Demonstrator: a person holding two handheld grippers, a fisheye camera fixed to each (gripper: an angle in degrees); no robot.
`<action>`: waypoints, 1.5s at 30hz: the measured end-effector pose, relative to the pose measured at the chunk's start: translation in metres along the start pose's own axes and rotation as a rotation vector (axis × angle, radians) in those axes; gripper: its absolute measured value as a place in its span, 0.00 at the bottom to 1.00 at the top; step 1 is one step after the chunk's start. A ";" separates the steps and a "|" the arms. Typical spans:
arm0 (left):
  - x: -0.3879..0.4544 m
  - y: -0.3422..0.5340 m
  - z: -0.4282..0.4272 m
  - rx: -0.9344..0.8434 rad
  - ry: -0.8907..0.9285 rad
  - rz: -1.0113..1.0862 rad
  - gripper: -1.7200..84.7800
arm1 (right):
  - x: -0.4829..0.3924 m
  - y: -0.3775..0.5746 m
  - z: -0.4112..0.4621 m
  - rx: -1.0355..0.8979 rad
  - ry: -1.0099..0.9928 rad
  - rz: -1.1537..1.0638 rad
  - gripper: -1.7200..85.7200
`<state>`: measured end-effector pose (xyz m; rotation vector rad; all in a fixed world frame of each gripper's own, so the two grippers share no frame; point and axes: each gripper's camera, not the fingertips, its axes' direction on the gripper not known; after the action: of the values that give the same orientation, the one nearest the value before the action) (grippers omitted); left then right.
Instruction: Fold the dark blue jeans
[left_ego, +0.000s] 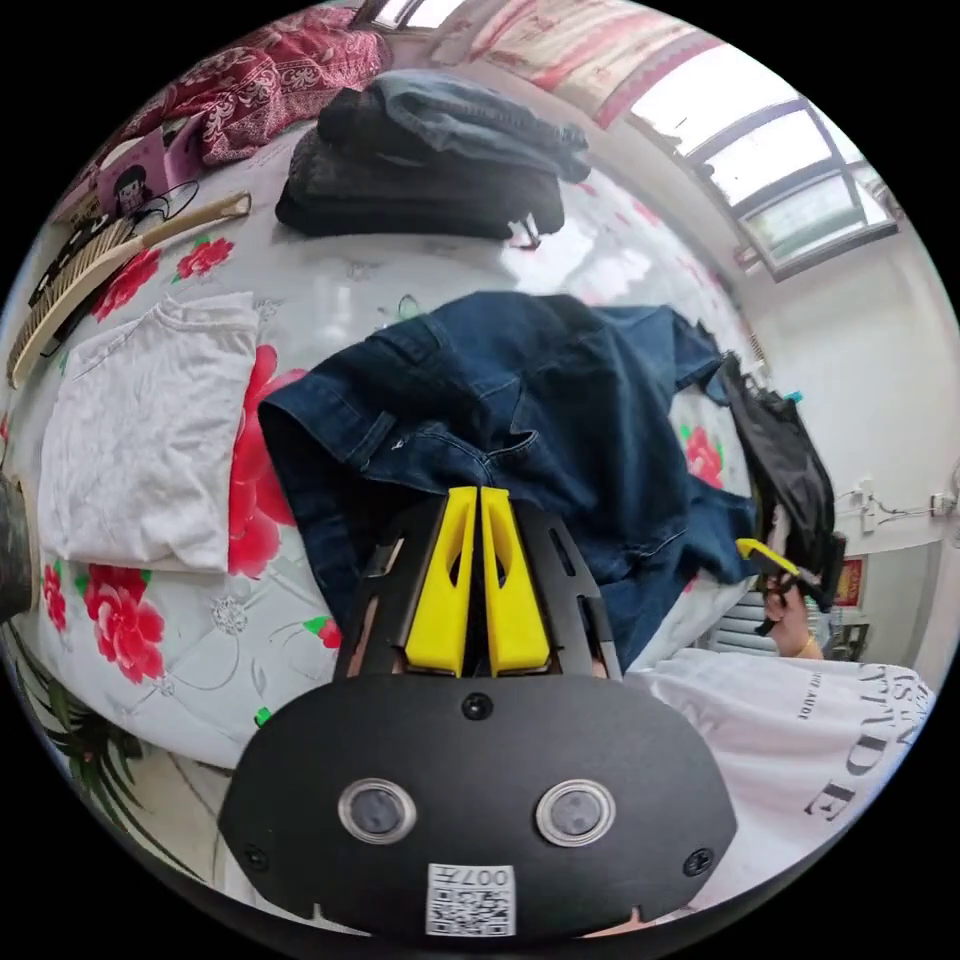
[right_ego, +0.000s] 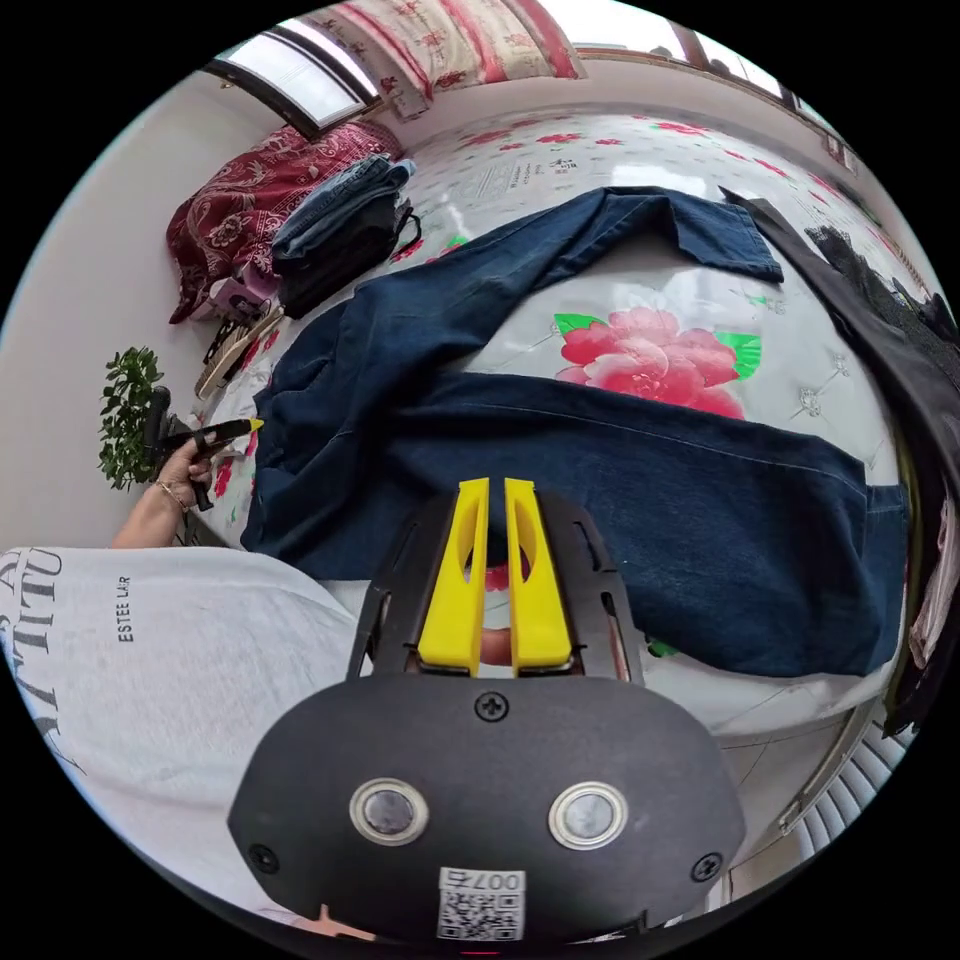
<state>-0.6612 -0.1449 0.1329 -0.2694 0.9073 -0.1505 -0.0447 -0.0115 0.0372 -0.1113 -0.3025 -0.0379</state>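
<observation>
Jeans: your dark blue jeans lie spread on the bed, legs apart over the flowered sheet.
Left claw: your left claw, jaws pressed together, sits at the bunched waist end; whether it pinches denim, you cannot tell.
Right claw: your right claw, jaws nearly together with a narrow gap, hangs over the near leg.
Around: folded white shirt left of the jeans; stack of dark clothes far; black garment right.

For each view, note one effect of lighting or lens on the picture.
Left gripper view: the window is blown out, and glare whitens the bedsheet beyond the dark blue jeans. Right gripper view: fisheye bends the bed's edge; the jeans stay sharp.
</observation>
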 end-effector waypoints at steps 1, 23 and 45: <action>-0.009 -0.010 -0.022 0.061 0.097 -0.009 0.01 | 0.005 0.003 -0.005 0.014 -0.004 0.026 0.04; 0.035 0.165 0.093 0.112 -0.281 -0.145 0.12 | 0.141 0.056 -0.113 0.129 0.238 0.474 0.09; 0.094 0.173 0.121 0.028 -0.492 -0.065 0.07 | 0.241 0.093 -0.244 0.248 0.244 0.583 0.03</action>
<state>-0.5049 0.0178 0.0822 -0.2936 0.4085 -0.1484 0.2622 0.0477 -0.1317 0.0548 -0.0214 0.5592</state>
